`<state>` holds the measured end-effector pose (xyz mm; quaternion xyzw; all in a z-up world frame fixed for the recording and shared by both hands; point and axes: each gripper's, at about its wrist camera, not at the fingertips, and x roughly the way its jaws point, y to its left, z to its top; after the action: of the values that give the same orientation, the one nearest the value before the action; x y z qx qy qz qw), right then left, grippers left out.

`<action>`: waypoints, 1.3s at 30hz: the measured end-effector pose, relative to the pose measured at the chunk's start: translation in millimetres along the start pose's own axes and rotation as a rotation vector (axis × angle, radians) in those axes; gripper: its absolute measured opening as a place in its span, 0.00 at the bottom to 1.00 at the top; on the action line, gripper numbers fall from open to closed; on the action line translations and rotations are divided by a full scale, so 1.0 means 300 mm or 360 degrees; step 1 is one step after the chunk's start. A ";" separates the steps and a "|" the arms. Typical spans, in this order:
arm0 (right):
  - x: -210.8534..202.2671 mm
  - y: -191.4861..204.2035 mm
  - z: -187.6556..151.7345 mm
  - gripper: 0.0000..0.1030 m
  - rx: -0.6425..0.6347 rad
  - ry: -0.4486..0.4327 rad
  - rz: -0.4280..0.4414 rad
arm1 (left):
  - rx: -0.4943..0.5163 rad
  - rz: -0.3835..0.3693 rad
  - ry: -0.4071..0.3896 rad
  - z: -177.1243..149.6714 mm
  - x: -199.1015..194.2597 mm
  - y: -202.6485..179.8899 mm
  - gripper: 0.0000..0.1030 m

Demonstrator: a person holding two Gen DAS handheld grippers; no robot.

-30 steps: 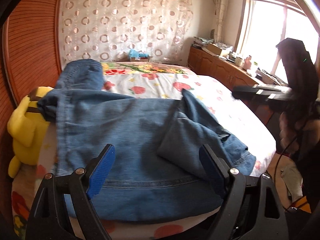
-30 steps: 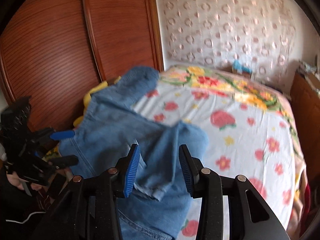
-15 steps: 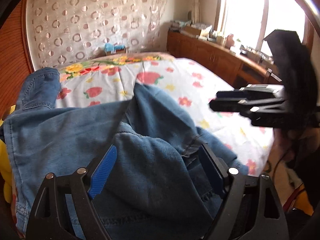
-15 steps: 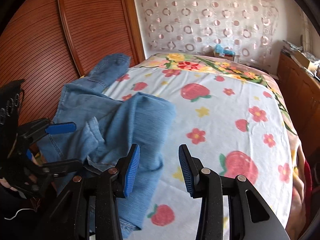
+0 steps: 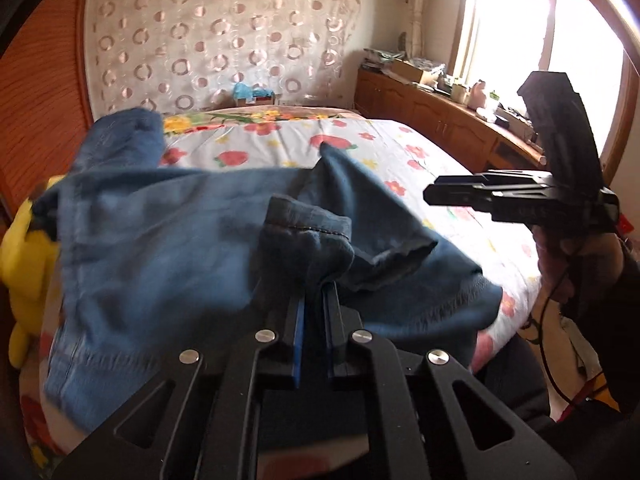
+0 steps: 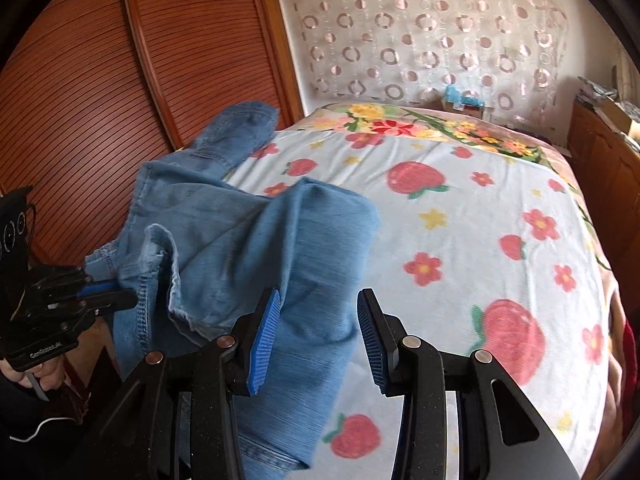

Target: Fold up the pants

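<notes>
We count 1 pair of blue denim pants point(image 6: 224, 216), 2 grippers, 1 bed point(image 6: 480, 240) under a strawberry-and-flower sheet, and 1 yellow plush toy point(image 5: 28, 256) at the bed's edge beside the pants.

The pants lie crumpled on the side of the bed nearest the wooden wall panels point(image 6: 120, 80), 1 leg reaching toward the far curtain.

The left gripper point(image 5: 314, 300) has just been closing, and its 2 blue-padded fingers now stand nearly together, clamped on a hemmed fold of denim bunched at their tips. From the right wrist view we see the same pinch on the stitched edge, which stands raised above the rest of the fabric.

The right gripper point(image 6: 318, 312) has its 2 fingers apart; a folded pant leg shows under the gap and against the left-hand pad, but nothing is squeezed between them.
</notes>
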<state>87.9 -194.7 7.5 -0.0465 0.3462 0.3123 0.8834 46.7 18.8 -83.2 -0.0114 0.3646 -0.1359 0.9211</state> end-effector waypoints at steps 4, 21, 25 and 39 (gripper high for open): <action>0.053 0.006 0.009 0.41 -0.0006 0.0009 0.0045 | -0.0034 0.0027 0.0041 -0.031 -0.001 0.039 0.09; 0.202 -0.039 0.021 0.36 0.0055 0.0212 0.0186 | -0.0107 0.0069 0.0092 -0.041 0.028 0.091 0.25; 0.209 -0.036 0.055 0.05 0.0014 0.0207 0.0250 | -0.0098 0.0047 -0.0034 -0.018 -0.013 0.094 0.15; 0.093 0.176 0.455 0.01 -0.0277 -0.0172 0.0333 | -0.0205 -0.0009 -0.0355 -0.013 -0.302 0.123 0.05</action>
<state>152.4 -97.1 100.0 -0.0697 0.2726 0.4335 0.8561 -10.2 78.1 -30.1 -0.0865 0.2679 -0.1129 0.9529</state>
